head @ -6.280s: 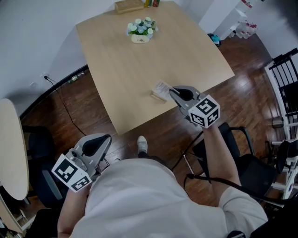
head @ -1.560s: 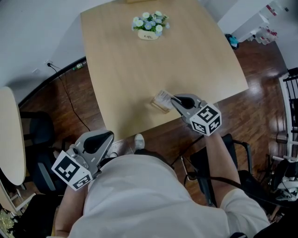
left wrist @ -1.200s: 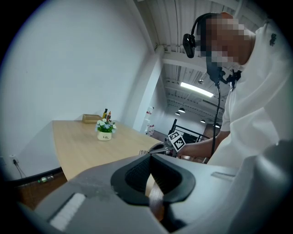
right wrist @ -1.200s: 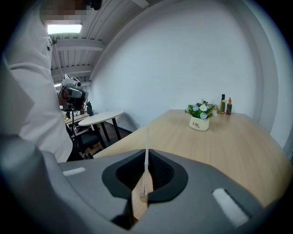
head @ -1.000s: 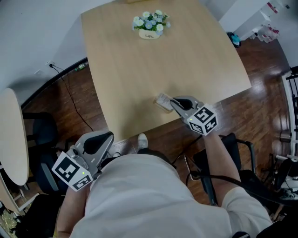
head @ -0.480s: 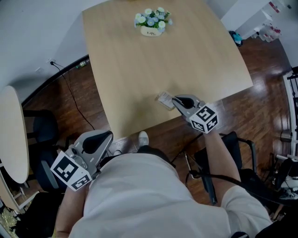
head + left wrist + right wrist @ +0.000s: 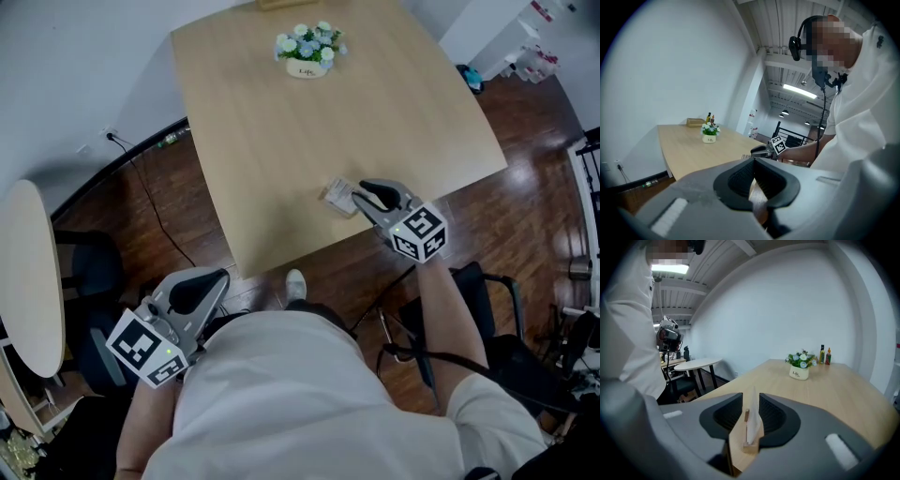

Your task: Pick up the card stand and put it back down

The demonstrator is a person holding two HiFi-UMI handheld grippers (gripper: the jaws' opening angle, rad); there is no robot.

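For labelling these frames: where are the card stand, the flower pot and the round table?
card stand (image 7: 750, 445), right gripper view, on its wooden base.
flower pot (image 7: 307, 68), head view, on the white pot.
round table (image 7: 28, 272), head view, on its bare top.

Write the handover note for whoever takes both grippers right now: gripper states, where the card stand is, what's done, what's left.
Left gripper: shut, empty, held low beside the person, off the table.
Right gripper: at the table's near edge, jaws opening, pads not pressing the card stand between them.
Card stand: upright on the table, card in its slot.
Done: stand appears set back down.
Left: draw the right gripper back without knocking the stand.
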